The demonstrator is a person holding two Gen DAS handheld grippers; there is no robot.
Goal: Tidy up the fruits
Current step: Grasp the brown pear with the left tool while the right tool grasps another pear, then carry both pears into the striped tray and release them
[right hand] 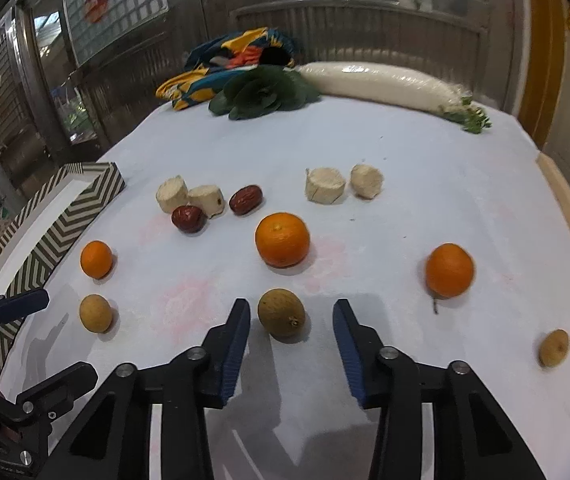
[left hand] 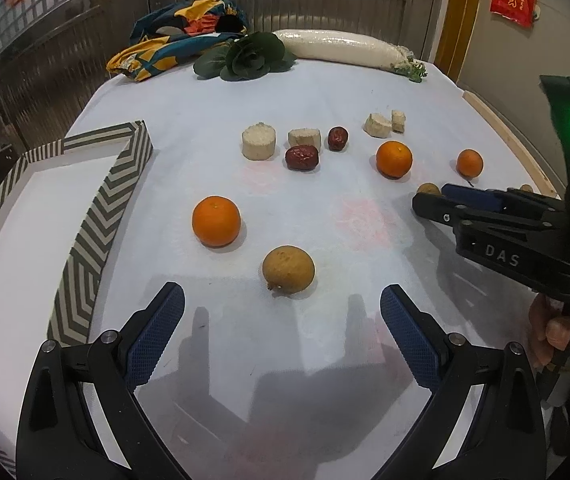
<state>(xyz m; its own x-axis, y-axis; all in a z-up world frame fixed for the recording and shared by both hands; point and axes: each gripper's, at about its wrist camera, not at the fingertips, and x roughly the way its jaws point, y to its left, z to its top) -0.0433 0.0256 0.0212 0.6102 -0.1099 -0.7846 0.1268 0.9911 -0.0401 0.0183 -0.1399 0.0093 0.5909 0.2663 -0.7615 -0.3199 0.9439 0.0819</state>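
White cloth [right hand: 405, 184] covers the table, and on it we see the fruit scattered. Our right gripper [right hand: 291, 326] has its fingers apart around a brown longan [right hand: 281, 318]; the pads seem just clear of its skin, though blur leaves us unsure. Beyond it sits an orange [right hand: 282, 239], with another orange [right hand: 449, 270] to the right. Our left gripper [left hand: 283, 326] hovers with fingers spread wide, empty, and a second longan [left hand: 288, 269] lies just past its tips. A small orange [left hand: 216, 221] rests farther left, near the striped box [left hand: 85, 236]. Two red dates [left hand: 301, 157] lie among pale cut chunks [left hand: 259, 146] toward the far side.
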